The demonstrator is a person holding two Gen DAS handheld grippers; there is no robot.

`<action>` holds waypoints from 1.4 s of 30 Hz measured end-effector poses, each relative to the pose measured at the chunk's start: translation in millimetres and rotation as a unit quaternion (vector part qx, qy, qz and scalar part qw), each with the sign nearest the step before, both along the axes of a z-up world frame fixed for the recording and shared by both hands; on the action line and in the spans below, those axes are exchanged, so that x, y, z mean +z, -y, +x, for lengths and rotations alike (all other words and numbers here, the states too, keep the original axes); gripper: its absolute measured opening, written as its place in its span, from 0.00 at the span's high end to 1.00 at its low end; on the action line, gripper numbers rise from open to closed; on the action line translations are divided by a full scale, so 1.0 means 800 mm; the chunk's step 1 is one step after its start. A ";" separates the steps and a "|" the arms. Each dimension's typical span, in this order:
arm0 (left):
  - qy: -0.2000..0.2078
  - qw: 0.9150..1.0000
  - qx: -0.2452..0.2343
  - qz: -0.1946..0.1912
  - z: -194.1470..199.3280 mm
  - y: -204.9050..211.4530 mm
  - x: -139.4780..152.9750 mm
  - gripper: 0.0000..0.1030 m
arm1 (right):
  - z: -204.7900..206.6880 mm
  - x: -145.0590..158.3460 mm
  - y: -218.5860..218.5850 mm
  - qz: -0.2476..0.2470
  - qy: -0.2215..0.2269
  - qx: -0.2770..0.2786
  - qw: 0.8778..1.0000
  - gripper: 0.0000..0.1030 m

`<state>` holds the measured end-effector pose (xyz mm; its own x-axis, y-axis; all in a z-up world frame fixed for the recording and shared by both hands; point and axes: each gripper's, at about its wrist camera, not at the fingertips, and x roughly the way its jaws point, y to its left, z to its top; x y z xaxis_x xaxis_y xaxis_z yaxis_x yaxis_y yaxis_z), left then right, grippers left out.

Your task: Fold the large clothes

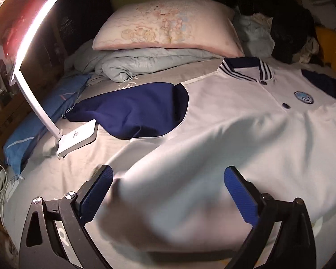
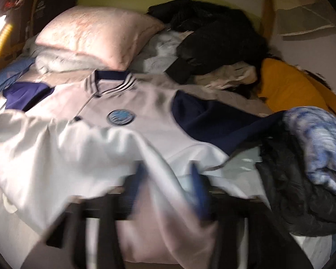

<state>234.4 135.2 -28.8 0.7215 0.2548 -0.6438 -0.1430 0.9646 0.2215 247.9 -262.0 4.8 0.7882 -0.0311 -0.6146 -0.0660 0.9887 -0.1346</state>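
Note:
A white baseball jacket (image 1: pixel 235 116) with navy sleeves, a striped collar and a round blue badge lies face up on the bed, also seen in the right wrist view (image 2: pixel 145 103). Its lower part is folded up towards the chest in a blurred, puffed fold (image 1: pixel 179 190). My left gripper (image 1: pixel 168 179) stands wide open around that fold, its blue pads clear of the cloth. In the right wrist view the right gripper (image 2: pixel 168 179) is blurred; its blue fingers stand apart with white cloth (image 2: pixel 163 201) loosely between them.
A white desk lamp (image 1: pixel 76 137) stands on the bed beside the left sleeve. A pink pillow (image 1: pixel 168 27) on a folded quilt and black clothes (image 1: pixel 280 11) lie at the head. A blue-white bundle (image 2: pixel 320 143), dark garment (image 2: pixel 291 192) and yellow cushion (image 2: pixel 286 89) crowd the right.

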 end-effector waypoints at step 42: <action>0.018 0.989 0.041 -0.138 0.008 -0.105 0.022 0.56 | 0.041 0.004 0.114 0.059 -0.054 -0.076 0.994 0.62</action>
<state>240.7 219.1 -11.5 0.7290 0.1318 -0.6717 -0.2259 0.9726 -0.0544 280.3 -353.0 8.1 0.7091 -0.0676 -0.7019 0.0770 0.9969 -0.0183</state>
